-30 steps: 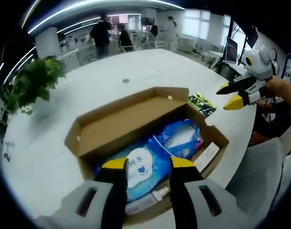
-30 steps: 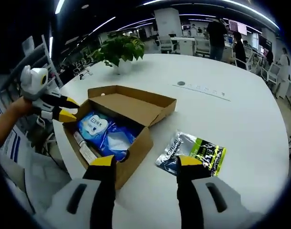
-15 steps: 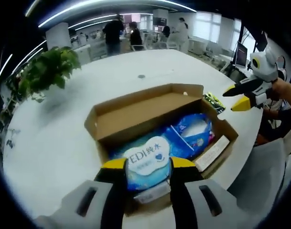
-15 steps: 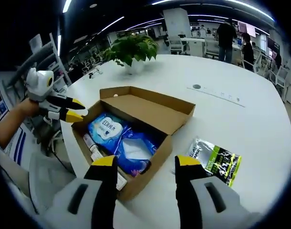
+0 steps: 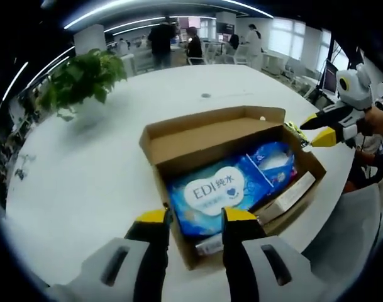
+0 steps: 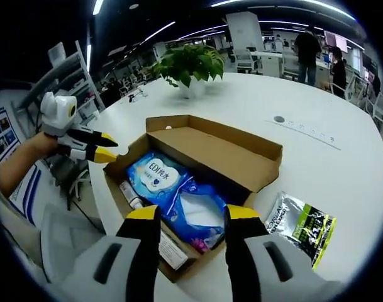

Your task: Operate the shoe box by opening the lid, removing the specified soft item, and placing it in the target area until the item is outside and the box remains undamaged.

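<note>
While both tools have closed in on the shoe box point(image 5: 232, 170) over the past second, its lid point(image 6: 232, 154) already stands open near the counter's point(image 5: 84, 182) edge. Left tool point(image 5: 192, 217), jaws apart and empty, now hangs over the box's end wall with the blue wipes pack point(image 5: 219, 192) (the soft item, I judge) just ahead inside. Right tool point(image 6: 186, 215), jaws also apart, hovers above the pack. Grasping looks like the next step.

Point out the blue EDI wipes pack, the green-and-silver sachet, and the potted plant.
blue EDI wipes pack point(image 5: 217, 192), left gripper view, on its white label.
green-and-silver sachet point(image 6: 300, 228), right gripper view, middle of its face, on the table beside the box.
potted plant point(image 6: 190, 63), right gripper view, on the leaves.
</note>
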`<state>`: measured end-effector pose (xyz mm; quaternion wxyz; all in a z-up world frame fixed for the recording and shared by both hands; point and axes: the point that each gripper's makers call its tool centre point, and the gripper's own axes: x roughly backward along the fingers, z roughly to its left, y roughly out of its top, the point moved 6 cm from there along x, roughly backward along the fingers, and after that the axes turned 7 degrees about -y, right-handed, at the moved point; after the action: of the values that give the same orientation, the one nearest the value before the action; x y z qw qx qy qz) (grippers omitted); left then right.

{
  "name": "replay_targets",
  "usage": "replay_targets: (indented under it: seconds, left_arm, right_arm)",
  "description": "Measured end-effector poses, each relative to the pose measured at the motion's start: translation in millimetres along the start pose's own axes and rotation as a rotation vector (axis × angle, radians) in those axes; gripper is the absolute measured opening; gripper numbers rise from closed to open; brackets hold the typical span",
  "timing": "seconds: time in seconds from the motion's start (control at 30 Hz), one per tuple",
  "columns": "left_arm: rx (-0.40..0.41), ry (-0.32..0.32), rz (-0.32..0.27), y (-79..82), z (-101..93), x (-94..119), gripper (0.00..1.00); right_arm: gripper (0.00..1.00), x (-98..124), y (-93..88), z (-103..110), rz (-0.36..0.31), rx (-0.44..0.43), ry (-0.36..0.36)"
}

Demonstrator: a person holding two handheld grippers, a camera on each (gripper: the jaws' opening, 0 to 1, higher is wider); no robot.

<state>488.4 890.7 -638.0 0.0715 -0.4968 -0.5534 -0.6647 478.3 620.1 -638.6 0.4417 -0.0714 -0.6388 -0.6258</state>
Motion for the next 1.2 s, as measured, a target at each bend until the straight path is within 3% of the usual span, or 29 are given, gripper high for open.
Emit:
replay_targets:
  seconds: [0.6,1.2]
  left_arm:
    - [0.076,0.041,0.045,-31.7,18.4,-4.1,0.18]
    - [0.136,0.022,0.049,-38.6,18.2,-12.3,0.05]
  right_arm:
    - [0.32,-41.0,-2.0,25.1,0.023,0.026,0.067]
    - [0.21,-80.6,-7.6,43.3,0.063,0.010,0.082]
